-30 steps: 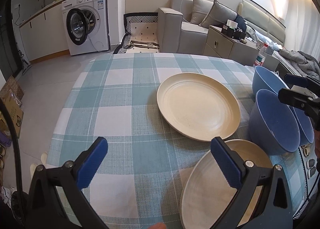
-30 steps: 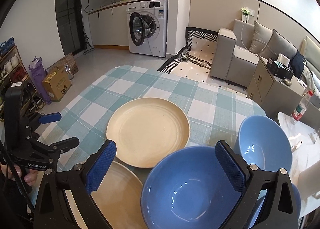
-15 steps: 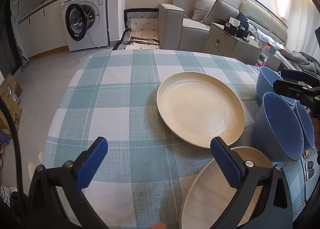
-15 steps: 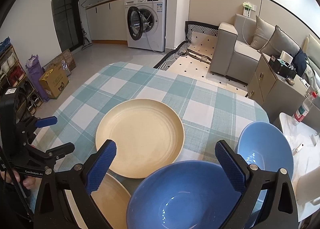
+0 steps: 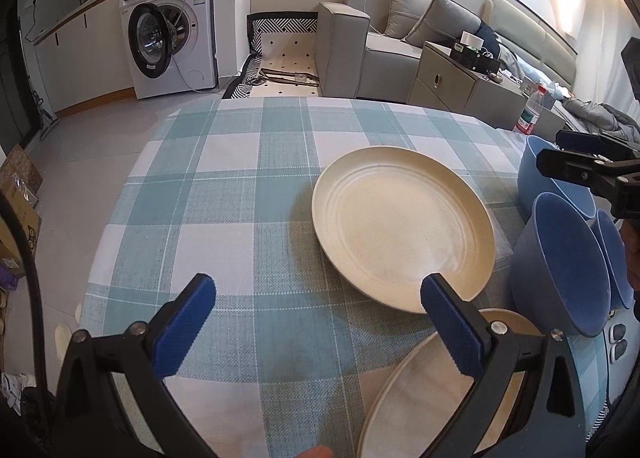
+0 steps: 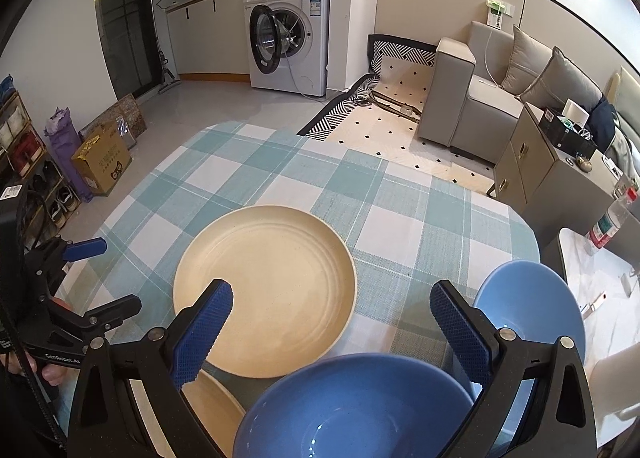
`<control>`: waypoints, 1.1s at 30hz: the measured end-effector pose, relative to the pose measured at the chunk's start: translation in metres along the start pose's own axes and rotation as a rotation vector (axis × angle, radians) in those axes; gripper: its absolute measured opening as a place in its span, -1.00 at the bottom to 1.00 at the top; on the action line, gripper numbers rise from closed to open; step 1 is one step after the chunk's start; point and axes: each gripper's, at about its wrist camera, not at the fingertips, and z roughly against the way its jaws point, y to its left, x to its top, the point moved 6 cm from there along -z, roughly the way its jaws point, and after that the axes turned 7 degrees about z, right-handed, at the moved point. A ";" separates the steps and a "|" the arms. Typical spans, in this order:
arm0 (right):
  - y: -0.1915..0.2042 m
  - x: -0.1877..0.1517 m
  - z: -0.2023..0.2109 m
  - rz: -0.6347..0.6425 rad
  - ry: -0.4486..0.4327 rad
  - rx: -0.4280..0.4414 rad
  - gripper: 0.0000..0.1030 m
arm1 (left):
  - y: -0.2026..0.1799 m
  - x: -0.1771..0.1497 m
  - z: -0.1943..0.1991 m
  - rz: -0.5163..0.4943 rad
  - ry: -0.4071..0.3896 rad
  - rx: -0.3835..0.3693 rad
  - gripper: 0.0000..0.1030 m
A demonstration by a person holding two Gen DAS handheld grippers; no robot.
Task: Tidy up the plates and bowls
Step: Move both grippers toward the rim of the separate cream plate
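A large cream plate lies in the middle of the checked tablecloth. A second cream plate sits at the near edge, partly under my left gripper's right finger. Blue bowls stand to the right: a near bowl and a far bowl. My left gripper is open above bare cloth. My right gripper is open above the near bowl's far rim, holding nothing.
The table's far and left edges drop to a tiled floor. Beyond stand a washing machine, a grey sofa and a low cabinet. A bottle stands on a white surface at the right. Cardboard boxes sit on the floor.
The right gripper has risen and drawn back, so the near bowl sits lower in its view. The left gripper shifted slightly. Both stay open; plates and bowls have not moved.
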 end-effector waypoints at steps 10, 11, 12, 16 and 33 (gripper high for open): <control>0.004 0.005 -0.034 0.076 0.103 0.012 0.96 | -0.001 0.007 -0.014 0.001 0.023 0.015 1.00; 0.004 0.005 -0.038 0.083 0.111 0.011 0.96 | -0.001 0.007 -0.016 0.003 0.028 0.014 1.00; 0.005 0.005 -0.041 0.092 0.121 0.013 0.96 | -0.001 0.007 -0.018 0.004 0.032 0.015 1.00; 0.008 0.004 -0.053 0.130 0.162 0.027 0.96 | -0.003 0.004 -0.025 0.006 0.051 0.017 1.00; 0.012 -0.008 -0.098 0.162 0.310 0.106 0.96 | -0.004 0.004 -0.044 0.029 0.107 0.016 1.00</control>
